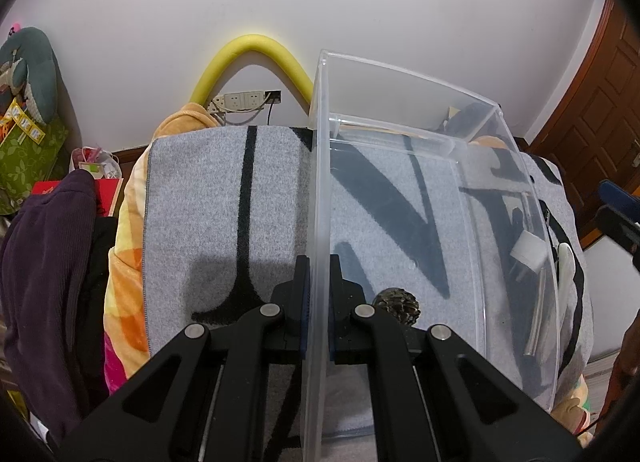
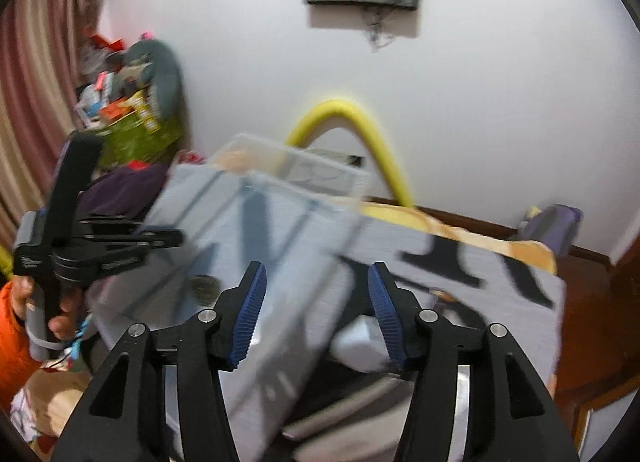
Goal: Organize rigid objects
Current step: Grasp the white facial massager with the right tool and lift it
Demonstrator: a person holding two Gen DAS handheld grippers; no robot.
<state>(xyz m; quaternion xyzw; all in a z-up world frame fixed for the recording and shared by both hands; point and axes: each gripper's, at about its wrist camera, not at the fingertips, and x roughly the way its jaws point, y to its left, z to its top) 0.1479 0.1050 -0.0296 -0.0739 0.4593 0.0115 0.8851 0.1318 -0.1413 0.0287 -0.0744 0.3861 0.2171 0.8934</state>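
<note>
We keep the clear plastic bin [image 1: 400, 182] on the grey mat [image 1: 224, 198], our left gripper [image 1: 319, 298] clenched on its thin left wall; it looks light, stiff, slippery. Right of the bin our right gripper [image 2: 316, 314] gapes empty
</note>
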